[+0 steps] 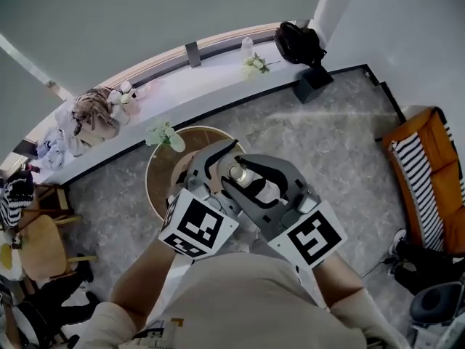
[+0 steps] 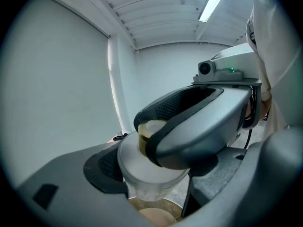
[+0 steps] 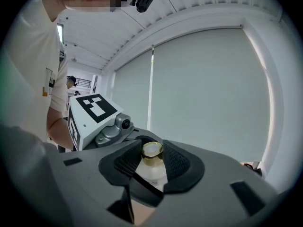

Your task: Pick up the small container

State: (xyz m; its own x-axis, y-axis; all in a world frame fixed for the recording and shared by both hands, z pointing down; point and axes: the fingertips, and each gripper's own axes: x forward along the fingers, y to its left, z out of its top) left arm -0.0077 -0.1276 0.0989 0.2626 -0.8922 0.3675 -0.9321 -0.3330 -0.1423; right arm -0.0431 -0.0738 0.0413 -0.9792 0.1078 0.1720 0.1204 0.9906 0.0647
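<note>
While the right tongs [image 3: 152, 158] are clamped on the gold neck of the small container [image 1: 244, 174], held neck uppermost mid-frame above the round counter [image 1: 154, 187], the left tongs [image 2: 156, 174] bracket its wider body from the left, their squeeze impossible to confirm.

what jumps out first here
The left gripper and right gripper both clamp one small container, held above the round table. The right pinches its gold-ringed top; the left holds the frosted body. An orange sofa with a striped cushion sits at the head view's right edge.
</note>
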